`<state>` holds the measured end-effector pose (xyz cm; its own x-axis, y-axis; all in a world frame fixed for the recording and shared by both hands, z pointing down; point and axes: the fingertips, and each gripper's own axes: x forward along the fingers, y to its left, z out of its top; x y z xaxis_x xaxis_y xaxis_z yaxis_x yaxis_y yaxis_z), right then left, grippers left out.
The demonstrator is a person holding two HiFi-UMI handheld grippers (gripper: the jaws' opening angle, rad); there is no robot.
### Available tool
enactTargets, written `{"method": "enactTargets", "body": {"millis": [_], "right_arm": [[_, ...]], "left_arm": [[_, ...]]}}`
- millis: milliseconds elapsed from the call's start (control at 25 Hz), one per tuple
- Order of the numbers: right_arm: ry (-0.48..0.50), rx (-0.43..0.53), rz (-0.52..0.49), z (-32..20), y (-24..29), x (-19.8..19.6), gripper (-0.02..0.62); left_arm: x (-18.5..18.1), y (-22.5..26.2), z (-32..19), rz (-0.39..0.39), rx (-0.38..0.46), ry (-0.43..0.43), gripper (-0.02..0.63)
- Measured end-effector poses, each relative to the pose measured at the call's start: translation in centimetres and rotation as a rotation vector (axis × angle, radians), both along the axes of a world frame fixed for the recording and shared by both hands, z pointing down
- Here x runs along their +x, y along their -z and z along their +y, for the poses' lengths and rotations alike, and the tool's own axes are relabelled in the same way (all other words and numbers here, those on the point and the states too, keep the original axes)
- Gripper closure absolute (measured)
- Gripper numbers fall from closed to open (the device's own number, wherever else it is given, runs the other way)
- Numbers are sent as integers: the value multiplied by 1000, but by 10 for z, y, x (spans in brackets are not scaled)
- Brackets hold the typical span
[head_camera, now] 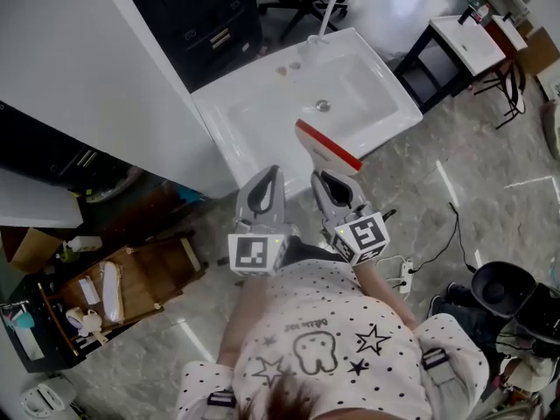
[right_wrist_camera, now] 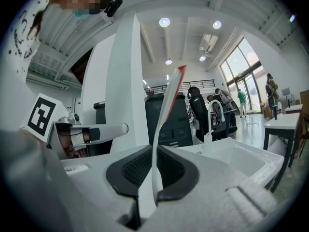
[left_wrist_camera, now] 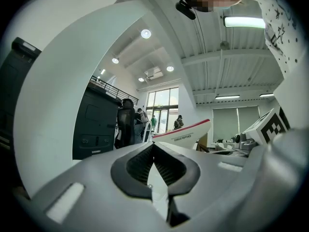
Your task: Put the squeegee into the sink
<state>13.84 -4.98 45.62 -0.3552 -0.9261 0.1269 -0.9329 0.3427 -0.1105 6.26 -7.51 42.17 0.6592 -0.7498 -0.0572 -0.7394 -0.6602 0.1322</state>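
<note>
The squeegee (head_camera: 328,147) is white with a red blade edge. My right gripper (head_camera: 325,178) is shut on its handle and holds it over the near rim of the white sink (head_camera: 229,138). In the right gripper view the squeegee (right_wrist_camera: 166,110) stands upright between the pads of the right gripper (right_wrist_camera: 155,151), with the sink (right_wrist_camera: 241,158) ahead to the right. My left gripper (head_camera: 269,171) hovers just left of it, also over the near rim. In its own view the left gripper (left_wrist_camera: 153,145) is shut with nothing in it, and the squeegee (left_wrist_camera: 186,132) shows beyond.
A curved faucet (head_camera: 332,7) stands at the sink's far edge. A black cabinet (head_camera: 201,16) and a white panel (head_camera: 87,77) lie to the left. A wooden shelf cart (head_camera: 131,278) is at the lower left, a white side table (head_camera: 472,42) at the upper right, and a power strip (head_camera: 407,274) with cables is on the floor.
</note>
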Motion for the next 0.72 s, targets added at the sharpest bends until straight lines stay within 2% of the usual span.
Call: {"method": "enactTargets", "body": {"millis": [360,720], "right_arm": [[29,-10,12,-18,-4,-2,568],[22,-45,14,-48,0,-13,568]], "left_arm": [[-2,-2,-16,-17,-10,19,614],[-4,12,-46,-9,-21,-24,614]]}}
